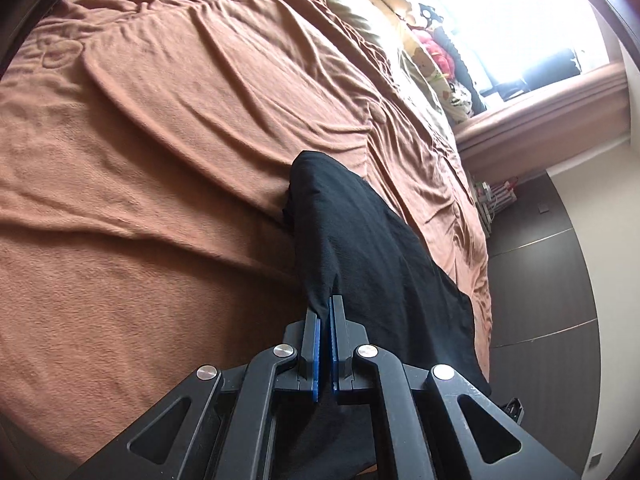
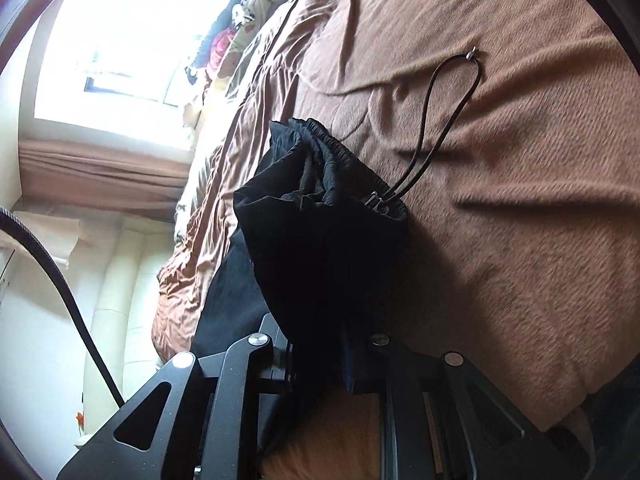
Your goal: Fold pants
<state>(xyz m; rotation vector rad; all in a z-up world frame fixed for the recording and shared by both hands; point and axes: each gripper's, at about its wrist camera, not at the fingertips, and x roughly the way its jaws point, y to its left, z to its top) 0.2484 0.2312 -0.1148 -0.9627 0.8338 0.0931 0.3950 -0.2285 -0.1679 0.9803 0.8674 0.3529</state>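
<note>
The black pants [image 1: 360,236] lie on a brown blanket [image 1: 160,160] covering the bed. My left gripper [image 1: 326,312] is shut on an edge of the black fabric, which drapes away from the blue pads towards the bed's edge. In the right wrist view the pants [image 2: 316,240] are bunched, with the elastic waistband [image 2: 340,160] facing up and a black drawstring [image 2: 436,120] looped out over the blanket [image 2: 520,160]. My right gripper [image 2: 320,344] is shut on the pants; the fabric hides its fingertips.
Pillows and soft toys [image 1: 432,52] sit at the head of the bed under a bright window [image 1: 520,12]. Dark floor [image 1: 540,280] runs beside the bed. A black cable [image 2: 60,280] hangs at the left of the right wrist view.
</note>
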